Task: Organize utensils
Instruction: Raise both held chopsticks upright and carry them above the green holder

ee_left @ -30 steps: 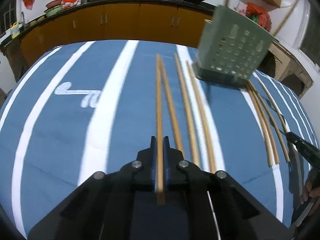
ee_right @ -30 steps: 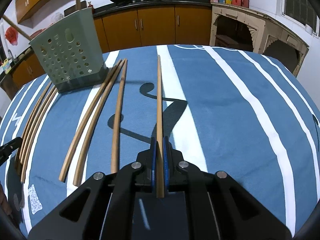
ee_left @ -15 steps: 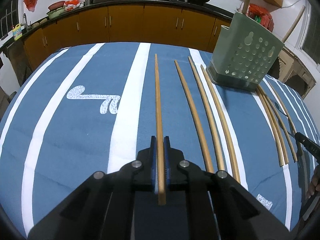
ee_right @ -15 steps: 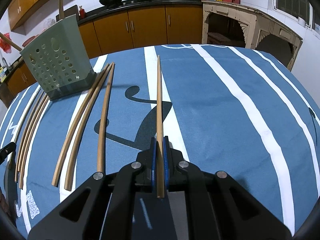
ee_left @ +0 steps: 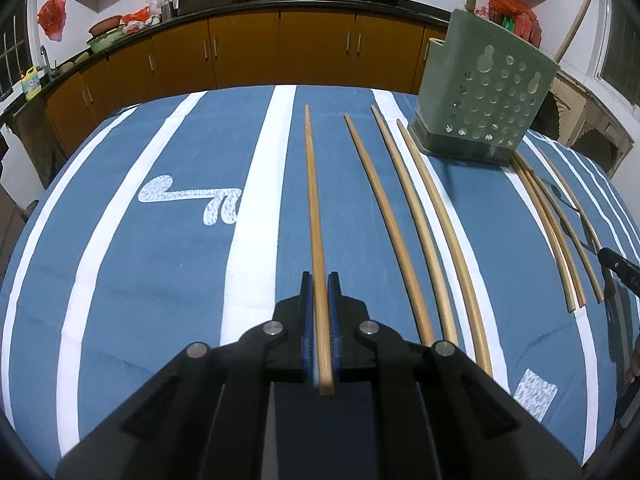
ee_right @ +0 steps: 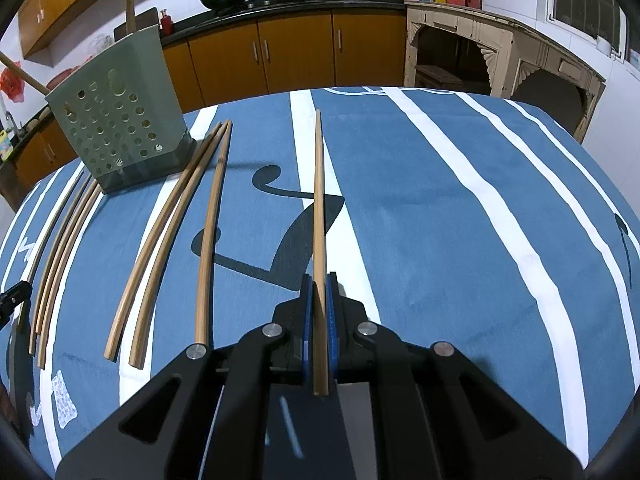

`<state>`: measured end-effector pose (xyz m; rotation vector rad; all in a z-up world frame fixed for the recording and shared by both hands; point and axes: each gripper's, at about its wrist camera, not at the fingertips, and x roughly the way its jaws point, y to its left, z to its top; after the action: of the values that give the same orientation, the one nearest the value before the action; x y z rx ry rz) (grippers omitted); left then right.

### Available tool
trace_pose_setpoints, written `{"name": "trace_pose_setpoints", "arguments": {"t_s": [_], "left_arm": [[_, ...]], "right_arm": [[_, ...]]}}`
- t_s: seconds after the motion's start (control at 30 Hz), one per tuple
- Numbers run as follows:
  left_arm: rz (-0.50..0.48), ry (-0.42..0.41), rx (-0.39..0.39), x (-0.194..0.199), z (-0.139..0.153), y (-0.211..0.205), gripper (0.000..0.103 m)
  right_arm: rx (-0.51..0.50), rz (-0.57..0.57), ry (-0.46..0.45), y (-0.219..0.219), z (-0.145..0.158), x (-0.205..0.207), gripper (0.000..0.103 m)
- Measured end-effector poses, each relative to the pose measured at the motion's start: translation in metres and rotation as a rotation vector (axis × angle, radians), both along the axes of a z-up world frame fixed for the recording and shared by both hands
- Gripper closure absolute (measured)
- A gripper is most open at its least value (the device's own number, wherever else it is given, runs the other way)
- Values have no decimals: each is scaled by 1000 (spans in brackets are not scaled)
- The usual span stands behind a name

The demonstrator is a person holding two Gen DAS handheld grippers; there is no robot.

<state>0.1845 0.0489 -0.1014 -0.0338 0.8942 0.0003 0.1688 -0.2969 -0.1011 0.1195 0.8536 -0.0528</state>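
My left gripper (ee_left: 319, 280) is shut on a long wooden chopstick (ee_left: 314, 200) held above the blue striped tablecloth. My right gripper (ee_right: 319, 280) is shut on another wooden chopstick (ee_right: 319, 200), also lifted and pointing forward. A green perforated utensil holder (ee_left: 484, 100) stands at the far right in the left wrist view and at the far left in the right wrist view (ee_right: 116, 120), with two sticks upright in it. Several more chopsticks (ee_left: 420, 220) lie on the cloth beside the holder; they also show in the right wrist view (ee_right: 168, 240).
Another group of thin chopsticks (ee_left: 556, 232) lies on the holder's other side, seen also in the right wrist view (ee_right: 60, 248). The other gripper's tip shows at each view's edge (ee_left: 620, 266). Kitchen cabinets (ee_left: 248, 48) run behind the table.
Both grippers have pulled back and risen with their chopsticks; the holder and the lying chopsticks look farther away. Both grips are unchanged.
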Motion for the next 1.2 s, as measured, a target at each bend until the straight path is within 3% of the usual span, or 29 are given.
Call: {"name": "trace_pose_setpoints", "arguments": {"t_s": [0.37,0.5,1.2], "left_arm": [[5,5,10,-8,0,-3,95],[3,17,0,-11,6,0,95],[-6,-270,-48,-37,109,7,95]], "right_arm": [[13,3,-3,-1,1,-6,96],[20,6,-48,-2,12,-16,96],[62,-27,-272,-18,78,-29,96]]}}
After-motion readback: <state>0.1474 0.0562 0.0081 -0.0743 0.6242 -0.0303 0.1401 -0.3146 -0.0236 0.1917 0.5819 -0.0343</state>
